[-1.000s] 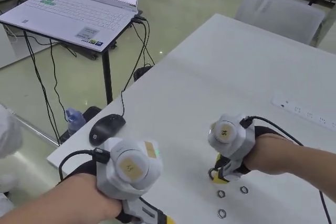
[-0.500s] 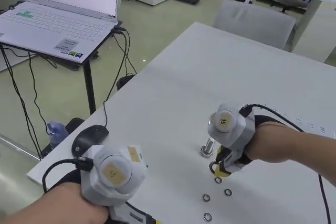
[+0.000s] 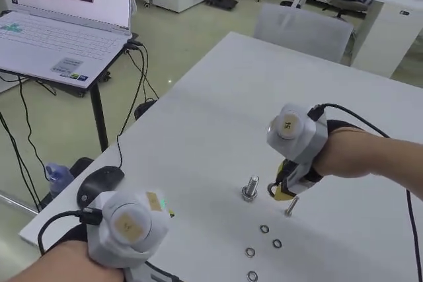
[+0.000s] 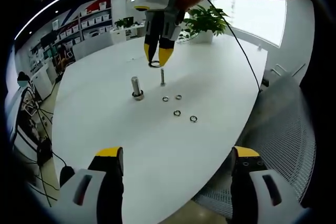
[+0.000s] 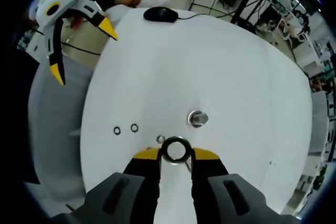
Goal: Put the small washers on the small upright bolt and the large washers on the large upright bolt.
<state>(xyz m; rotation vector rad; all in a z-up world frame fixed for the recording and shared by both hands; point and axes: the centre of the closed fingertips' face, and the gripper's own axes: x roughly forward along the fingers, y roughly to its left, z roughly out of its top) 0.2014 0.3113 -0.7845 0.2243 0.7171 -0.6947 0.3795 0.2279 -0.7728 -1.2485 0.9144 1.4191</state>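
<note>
Right tongs (image 5: 176, 153) clenched on a large washer (image 5: 164, 148), held above the counter (image 5: 236, 66). The large upright bolt (image 5: 198, 118) stands near, just beyond the tips. Left tongs (image 4: 177, 153) released, well back.

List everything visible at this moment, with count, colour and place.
table: one, white, under the work
large bolt: one, silver, upright on table
small bolt: one, silver, upright beside large bolt
loose washers: four, silver, flat on table near bolts
large washer: one, silver, between right gripper's jaws
laptop: one, white, on stand beside table
mouse: one, black, table corner
chair: one, grey, table's far end
right gripper: yellow-tipped, shut on large washer, by the bolts
left gripper: yellow-tipped, open, near table edge
</note>
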